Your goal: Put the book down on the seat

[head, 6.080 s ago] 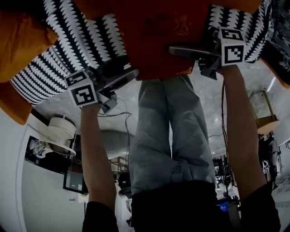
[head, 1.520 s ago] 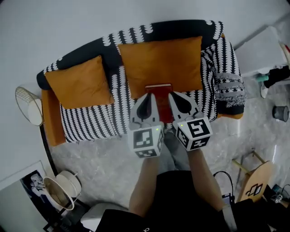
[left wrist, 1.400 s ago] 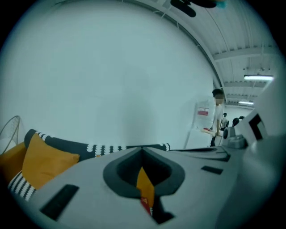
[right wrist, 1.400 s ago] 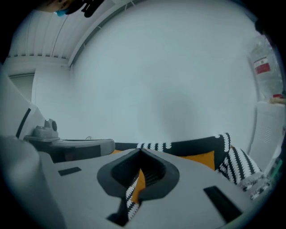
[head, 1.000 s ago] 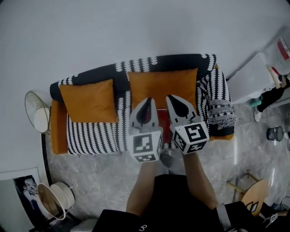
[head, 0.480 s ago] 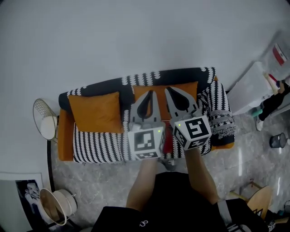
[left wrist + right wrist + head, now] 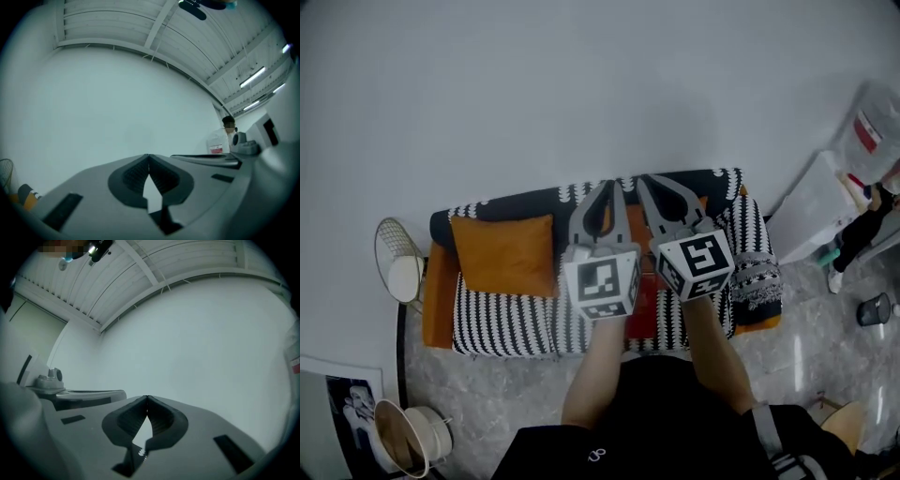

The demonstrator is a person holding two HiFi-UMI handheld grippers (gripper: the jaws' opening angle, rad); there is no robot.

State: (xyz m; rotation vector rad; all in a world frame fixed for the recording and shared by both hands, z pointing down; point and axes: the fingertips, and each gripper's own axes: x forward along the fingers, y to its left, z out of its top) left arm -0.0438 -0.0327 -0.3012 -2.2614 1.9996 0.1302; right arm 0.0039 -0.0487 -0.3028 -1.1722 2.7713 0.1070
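Flat, dim, bluish light; shadows faint. Glare noted from white ceiling strip lights (image 7: 253, 77). Edges bent by fisheye, corners vignetted. Grey left gripper (image 7: 149, 155) rendered soft.

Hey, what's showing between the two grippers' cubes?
In the head view, the book shows in that gap, lying on the sofa seat below the left gripper and right gripper.

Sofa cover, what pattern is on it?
The fabric sofa cover has black-and-white stripes; the head view shows it best.
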